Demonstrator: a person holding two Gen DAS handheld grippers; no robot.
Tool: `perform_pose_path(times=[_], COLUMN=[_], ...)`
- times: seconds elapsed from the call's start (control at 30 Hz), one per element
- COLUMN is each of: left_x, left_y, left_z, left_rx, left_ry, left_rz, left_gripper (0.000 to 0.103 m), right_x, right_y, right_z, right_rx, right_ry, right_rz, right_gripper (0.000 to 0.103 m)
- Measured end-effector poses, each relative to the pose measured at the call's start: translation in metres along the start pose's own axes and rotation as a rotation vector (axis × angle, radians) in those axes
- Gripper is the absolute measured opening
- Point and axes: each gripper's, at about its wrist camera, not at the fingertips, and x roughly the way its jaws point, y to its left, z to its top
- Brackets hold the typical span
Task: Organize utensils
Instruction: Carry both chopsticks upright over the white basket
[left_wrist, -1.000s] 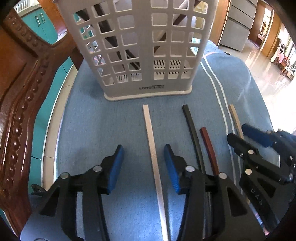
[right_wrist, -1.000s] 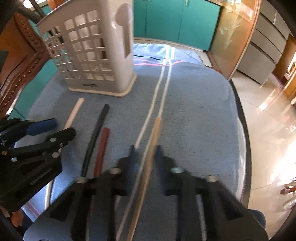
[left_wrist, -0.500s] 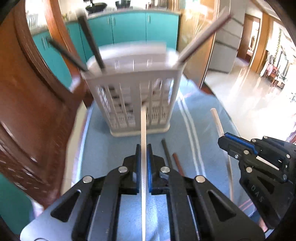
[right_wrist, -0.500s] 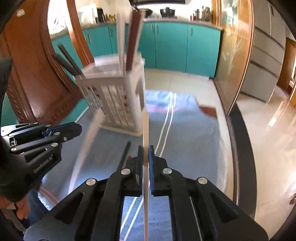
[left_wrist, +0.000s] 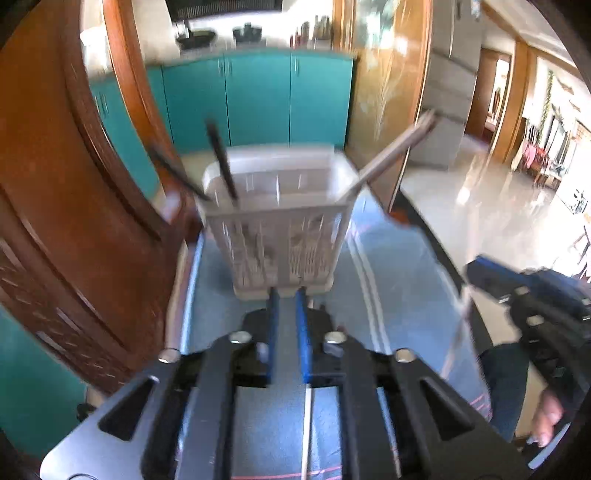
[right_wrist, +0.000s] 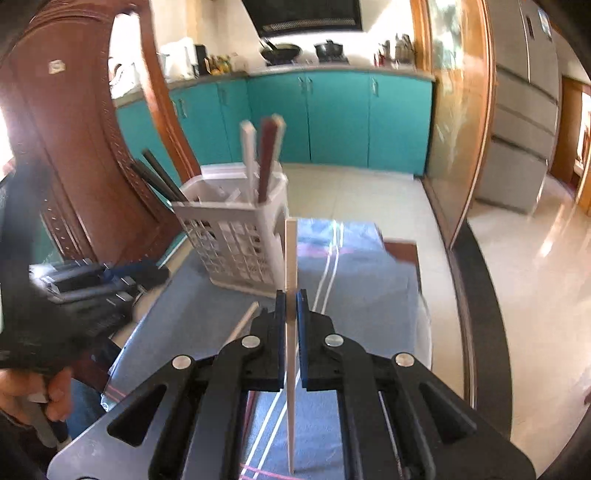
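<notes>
Right tongs clamp an upright pale chopstick, left tongs sit slightly apart over a fallen white chopstick, and just ahead the lattice holder carries black, white and brown sticks.

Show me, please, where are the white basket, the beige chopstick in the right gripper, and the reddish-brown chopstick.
white basket (right_wrist: 236, 254), right wrist view, on its lattice front wall.
beige chopstick (right_wrist: 290, 251), right wrist view, on its shaft above the fingers.
reddish-brown chopstick (right_wrist: 269, 155), right wrist view, on its upper shaft.
</notes>
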Motion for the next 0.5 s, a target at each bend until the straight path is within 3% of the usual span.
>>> perform_pose_path(times=[0.17, 0.27, 0.4, 0.5], left_x=[0.074, 0.101, 0.134, 0.136], left_y=[0.001, -0.008, -0.021, -0.022], left_z=[-0.024, -0.031, -0.038, -0.035], left_rx=[-0.018, 0.001, 0.044, 0.055], left_ry=[0.208, 0.257, 0.31, 0.301], left_rz=[-0.043, -0.03, 0.013, 0.024], left_gripper=[0.028, 0.034, 0.034, 0.034], right_x=[0.009, 0.015, 0.025, 0.029], right_y=[-0.006, -0.007, -0.008, -0.008], right_z=[-0.004, -0.005, -0.01, -0.011], right_rx=[0.036, 0.044, 0.049, 0.052], right_ry=[0.025, 0.04, 0.068, 0.077], right_rz=[0.021, 0.021, 0.027, 0.031], right_gripper=[0.006, 0.006, 0.006, 0.006])
